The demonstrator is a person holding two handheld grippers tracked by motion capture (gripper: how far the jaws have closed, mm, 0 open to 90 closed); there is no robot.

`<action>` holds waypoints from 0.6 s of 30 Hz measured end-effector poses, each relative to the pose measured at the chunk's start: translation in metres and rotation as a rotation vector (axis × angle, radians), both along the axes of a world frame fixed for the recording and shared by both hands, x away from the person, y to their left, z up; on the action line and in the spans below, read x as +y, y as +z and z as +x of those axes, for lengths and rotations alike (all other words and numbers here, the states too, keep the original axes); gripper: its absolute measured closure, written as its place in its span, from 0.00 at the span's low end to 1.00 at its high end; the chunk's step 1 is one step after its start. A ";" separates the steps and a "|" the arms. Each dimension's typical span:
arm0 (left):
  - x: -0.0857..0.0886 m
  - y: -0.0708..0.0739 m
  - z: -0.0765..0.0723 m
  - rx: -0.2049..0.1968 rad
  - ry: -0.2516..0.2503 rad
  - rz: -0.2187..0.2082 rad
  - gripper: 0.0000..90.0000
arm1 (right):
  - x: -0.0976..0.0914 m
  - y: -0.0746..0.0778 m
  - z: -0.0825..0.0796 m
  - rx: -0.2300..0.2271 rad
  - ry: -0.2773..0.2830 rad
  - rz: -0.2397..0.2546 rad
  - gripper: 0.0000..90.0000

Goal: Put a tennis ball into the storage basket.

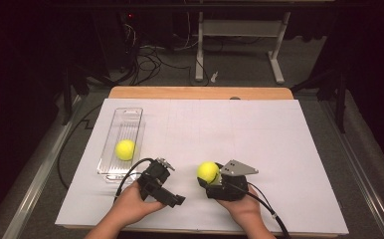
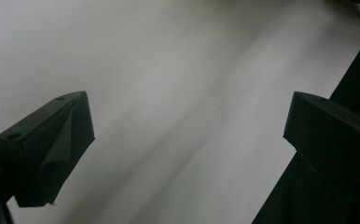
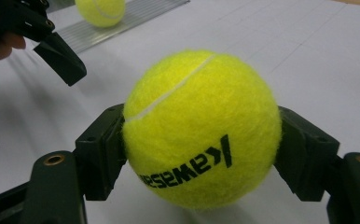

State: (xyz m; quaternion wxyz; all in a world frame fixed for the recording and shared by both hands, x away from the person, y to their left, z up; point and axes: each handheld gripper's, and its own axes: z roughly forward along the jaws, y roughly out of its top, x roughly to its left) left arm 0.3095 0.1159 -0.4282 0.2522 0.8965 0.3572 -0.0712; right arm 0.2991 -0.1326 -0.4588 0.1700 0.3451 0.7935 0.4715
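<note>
Yellow felt tennis ball (image 3: 201, 128) sits clamped between the right gripper (image 3: 201, 154)'s jaws, pads pressing opposite sides at its widest girth. It looks light, springy and grippy, so that hold should keep. Left gripper (image 2: 187, 135) gapes, nothing between its jaws.

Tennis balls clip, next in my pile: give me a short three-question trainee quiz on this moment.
1. True or false: the right claw is shut on a tennis ball.
2. Where is the other tennis ball? A) in the clear tray B) on the wooden board C) in the left claw
3. What lies between the jaws of the left claw?

Key: 1 true. 2 A. 3 Nothing; they stand wide apart over the white table sheet.
</note>
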 end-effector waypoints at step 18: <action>-0.002 0.023 0.001 0.001 0.001 -0.032 0.03 | 0.014 -0.005 -0.013 -0.029 0.076 -0.042 0.30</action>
